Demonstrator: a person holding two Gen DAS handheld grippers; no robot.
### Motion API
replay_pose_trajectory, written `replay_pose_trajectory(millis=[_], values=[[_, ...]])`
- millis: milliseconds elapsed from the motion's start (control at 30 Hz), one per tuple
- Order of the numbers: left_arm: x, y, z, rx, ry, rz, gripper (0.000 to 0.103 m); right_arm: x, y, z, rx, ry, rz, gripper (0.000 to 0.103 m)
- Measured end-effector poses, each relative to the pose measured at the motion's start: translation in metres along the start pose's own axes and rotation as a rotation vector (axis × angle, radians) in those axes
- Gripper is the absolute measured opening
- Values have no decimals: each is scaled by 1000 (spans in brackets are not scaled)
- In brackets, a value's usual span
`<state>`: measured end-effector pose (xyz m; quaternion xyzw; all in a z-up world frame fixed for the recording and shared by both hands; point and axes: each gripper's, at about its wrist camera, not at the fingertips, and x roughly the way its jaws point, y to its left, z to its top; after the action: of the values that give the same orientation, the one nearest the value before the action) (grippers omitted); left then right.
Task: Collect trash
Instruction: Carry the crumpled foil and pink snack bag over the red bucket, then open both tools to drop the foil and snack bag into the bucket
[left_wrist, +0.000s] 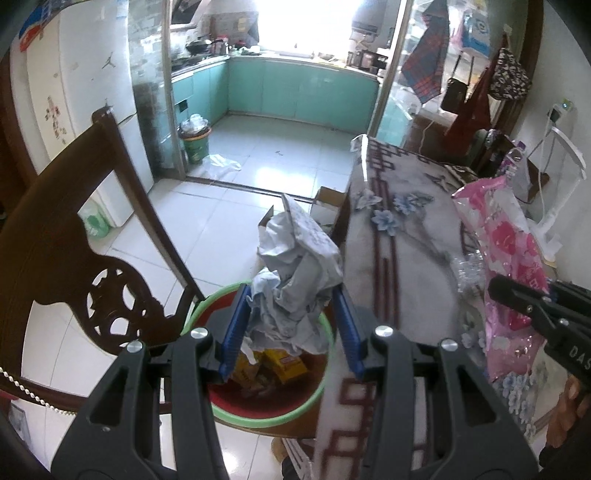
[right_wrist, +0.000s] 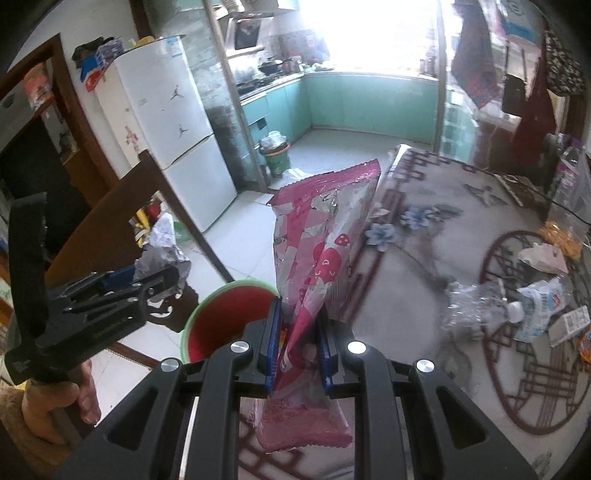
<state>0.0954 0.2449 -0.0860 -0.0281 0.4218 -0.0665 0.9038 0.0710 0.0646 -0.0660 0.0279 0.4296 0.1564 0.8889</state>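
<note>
The left claw (left_wrist: 291, 325) is gripping crumpled grey paper (left_wrist: 295, 273) directly over the red bin (left_wrist: 325, 384) at lower centre, while the right claw (right_wrist: 297, 347) is clamping an upright pink wrapper (right_wrist: 321, 251) — the bin (right_wrist: 229, 314) lying just left of it.

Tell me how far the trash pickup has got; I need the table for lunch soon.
Partly done. Yellow boxes already lie in the bin. In hand: the left gripper holds crumpled paper over the bin, and the right gripper is shut on a pink wrapper beside it. Left: a crushed bottle, clear plastic and other scraps still on the table.
</note>
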Motion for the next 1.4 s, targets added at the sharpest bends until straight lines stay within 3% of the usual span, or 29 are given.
replay_pose_trajectory(millis=[233,533,1000,1400], values=[[12,27,-8,-36,43,39,43,26,39,3,-68,55,59,17],[24,52,-7,-71,67,59,43,63,56,2,-90,143,110,18],[64,70,-4,-92,157,30,43,123,58,-1,-52,286,136,20],[87,77,4,-95,181,21,43,141,60,1,-50,332,143,20]])
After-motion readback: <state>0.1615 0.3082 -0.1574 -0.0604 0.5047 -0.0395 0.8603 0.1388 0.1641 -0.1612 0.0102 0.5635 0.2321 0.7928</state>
